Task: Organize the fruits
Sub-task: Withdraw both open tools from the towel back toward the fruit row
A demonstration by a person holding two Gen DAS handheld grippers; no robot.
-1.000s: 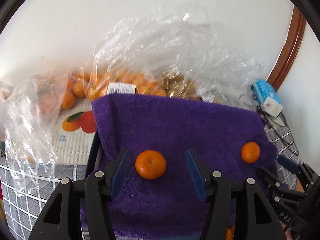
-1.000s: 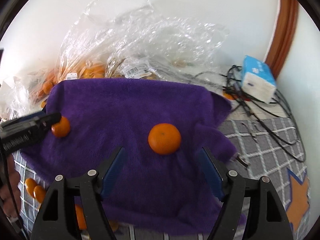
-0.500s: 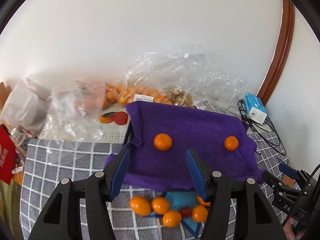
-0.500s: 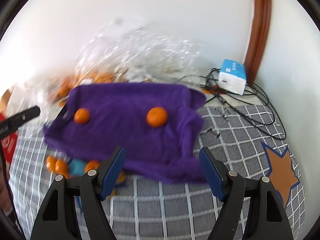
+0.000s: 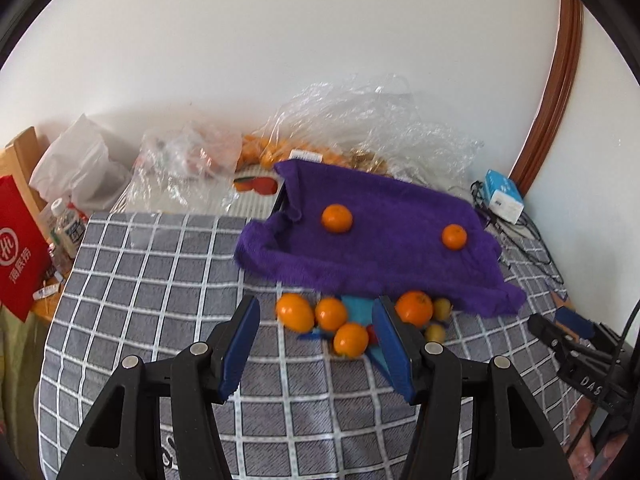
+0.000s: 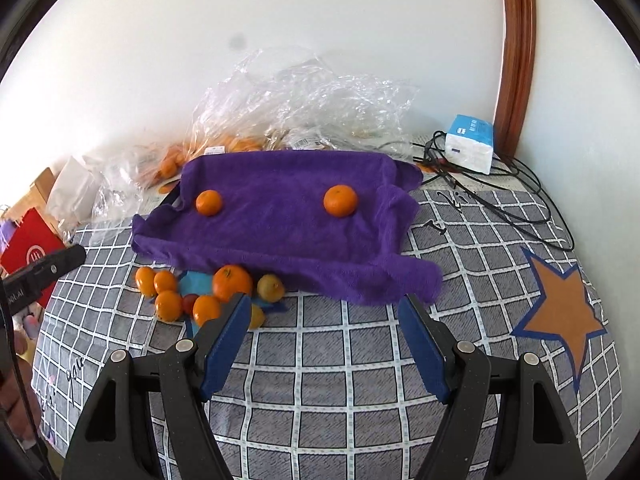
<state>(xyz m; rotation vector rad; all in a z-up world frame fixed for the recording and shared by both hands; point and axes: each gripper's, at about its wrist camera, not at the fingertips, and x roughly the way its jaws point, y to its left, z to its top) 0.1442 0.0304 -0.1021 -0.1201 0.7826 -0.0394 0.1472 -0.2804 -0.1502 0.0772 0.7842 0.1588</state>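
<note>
A purple towel (image 5: 380,240) (image 6: 280,220) lies over a raised tray on the checked tablecloth. Two tangerines rest on it, a left one (image 5: 337,218) (image 6: 208,202) and a right one (image 5: 454,236) (image 6: 340,200). Several more tangerines (image 5: 330,314) (image 6: 168,304), a bigger orange (image 6: 232,282) and small yellowish fruits (image 6: 270,287) lie in a cluster on a blue patch in front of the towel. My left gripper (image 5: 316,348) is open and empty, held back above the cloth near the cluster. My right gripper (image 6: 324,344) is open and empty, in front of the towel's near edge.
Clear plastic bags (image 6: 304,108) holding more tangerines lie against the wall behind the towel. A blue-white box (image 6: 470,148) and black cables (image 6: 520,200) sit at the right. A red bag (image 5: 20,244), a white bag and a bottle stand at the left edge.
Both grippers have pulled back and up from the towel, away from the two tangerines. The fruit cluster in front of the towel has come into view. Both stay open.
</note>
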